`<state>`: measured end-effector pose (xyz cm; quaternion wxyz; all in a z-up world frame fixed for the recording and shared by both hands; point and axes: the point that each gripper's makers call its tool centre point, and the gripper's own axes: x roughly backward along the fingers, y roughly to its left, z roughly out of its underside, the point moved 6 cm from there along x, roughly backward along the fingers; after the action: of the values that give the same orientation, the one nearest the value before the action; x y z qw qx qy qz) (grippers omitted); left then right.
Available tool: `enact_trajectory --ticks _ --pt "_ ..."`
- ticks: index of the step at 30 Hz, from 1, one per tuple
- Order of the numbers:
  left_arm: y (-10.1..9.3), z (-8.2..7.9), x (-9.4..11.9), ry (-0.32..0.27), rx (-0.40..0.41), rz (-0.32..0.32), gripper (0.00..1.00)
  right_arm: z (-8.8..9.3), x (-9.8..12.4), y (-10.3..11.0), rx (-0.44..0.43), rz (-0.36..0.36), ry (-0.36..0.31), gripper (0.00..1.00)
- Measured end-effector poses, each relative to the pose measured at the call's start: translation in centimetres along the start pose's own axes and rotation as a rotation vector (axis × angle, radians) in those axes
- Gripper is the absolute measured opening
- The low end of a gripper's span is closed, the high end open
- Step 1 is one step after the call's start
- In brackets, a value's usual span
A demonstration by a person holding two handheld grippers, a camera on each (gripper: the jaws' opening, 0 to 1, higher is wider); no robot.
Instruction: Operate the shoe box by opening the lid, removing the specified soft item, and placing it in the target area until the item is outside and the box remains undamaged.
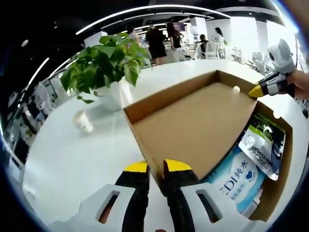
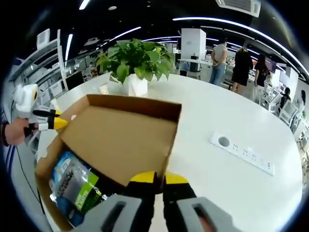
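Left gripper view: at frame centre, both grippers (image 1: 157,166) (image 2: 160,178) pinch the half-raised lid (image 1: 193,125); uneven lifting could tear its corners.

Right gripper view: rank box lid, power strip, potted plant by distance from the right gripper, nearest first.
1. box lid: its rim sits between the right gripper jaws.
2. power strip: set in the white table, off to the right.
3. potted plant: beyond the lid's far edge, upper middle.
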<state>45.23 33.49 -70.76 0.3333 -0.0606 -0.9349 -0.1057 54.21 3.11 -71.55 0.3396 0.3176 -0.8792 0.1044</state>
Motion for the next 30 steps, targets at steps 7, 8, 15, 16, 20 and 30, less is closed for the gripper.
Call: enact_trajectory --ticks 7,8,15,16,20,30 --pt "-0.09 0.03 -0.31 0.009 -0.015 -0.01 0.11 0.05 -0.15 -0.06 -0.006 0.0 -0.001 0.0" --pt "-0.08 0.05 -0.36 0.012 -0.017 -0.01 0.11 0.05 -0.17 -0.06 -0.004 0.0 0.0 0.0" --pt "-0.04 0.07 -0.57 0.021 -0.023 -0.012 0.11 0.07 -0.25 -0.11 -0.007 -0.002 0.001 0.0" --pt "-0.03 0.08 -0.6 0.022 -0.023 -0.012 0.11 0.07 -0.25 -0.09 -0.01 -0.001 0.001 0.0" --pt "0.03 0.09 -0.69 0.024 -0.022 -0.009 0.11 0.1 -0.3 -0.06 -0.009 -0.001 0.003 0.0" --pt "-0.03 0.11 -0.68 0.026 -0.032 -0.009 0.11 0.17 -0.36 -0.02 -0.016 0.004 0.005 0.0"
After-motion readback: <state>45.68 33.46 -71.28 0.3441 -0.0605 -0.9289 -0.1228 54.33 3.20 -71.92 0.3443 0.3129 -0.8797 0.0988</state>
